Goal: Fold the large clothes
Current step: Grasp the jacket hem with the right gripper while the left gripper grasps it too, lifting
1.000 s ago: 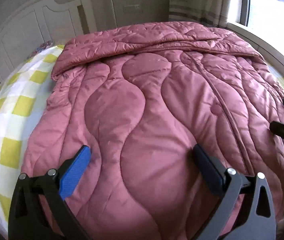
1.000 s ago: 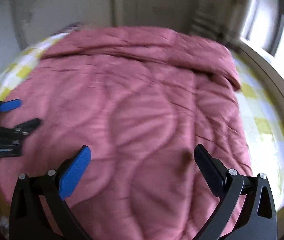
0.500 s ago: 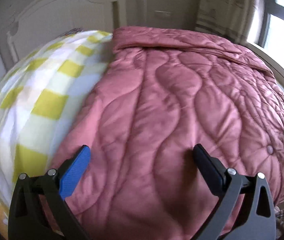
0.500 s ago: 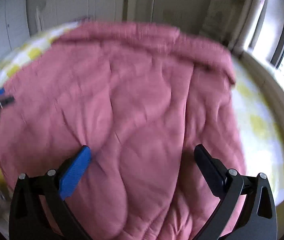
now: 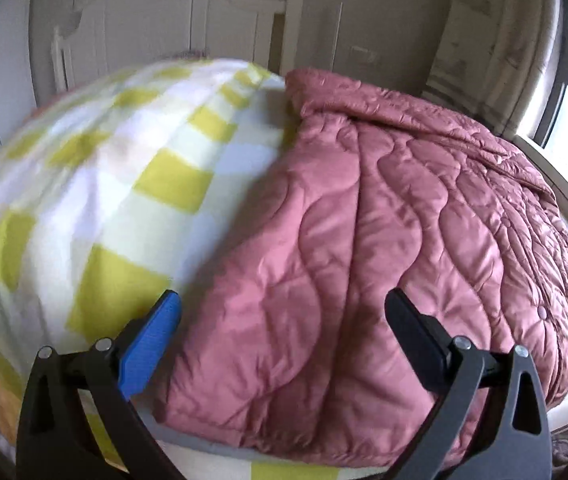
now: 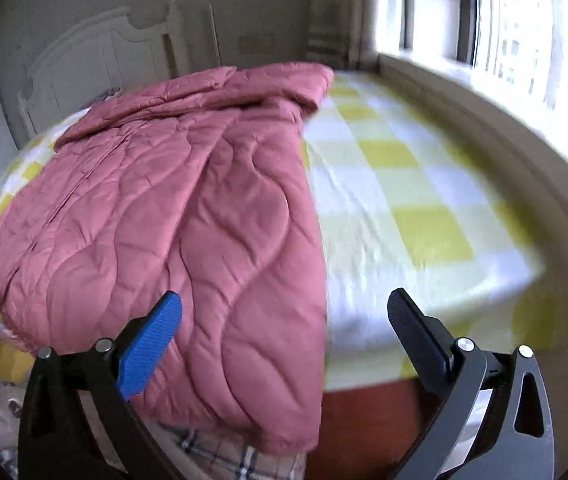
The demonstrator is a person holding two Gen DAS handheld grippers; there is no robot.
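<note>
A large pink quilted coat (image 5: 384,240) lies spread flat on a bed with a yellow-and-white checked sheet (image 5: 124,184), its near hem at the bed's foot edge. The left wrist view takes in the coat's left side and the bare sheet beyond it, with the white headboard (image 5: 172,36) behind and a curtain (image 5: 484,40) by the window on the far right. The left gripper (image 5: 284,328) hangs above the coat's near left corner with its jaws spread wide, nothing between the pads, the blue pad over the sheet and the black one over the quilting. The right wrist view shows what the other cannot: the coat's right edge, a broad stretch of open sheet (image 6: 404,184) to its right, the bright window (image 6: 532,40) with its sill, and a plaid fabric (image 6: 220,456) low down below the hem. There the right gripper (image 6: 284,328) straddles the coat's near right corner, its jaws wide but closing, with the pads not pressing on anything. A tip of the left gripper shows at that view's far left edge.
</note>
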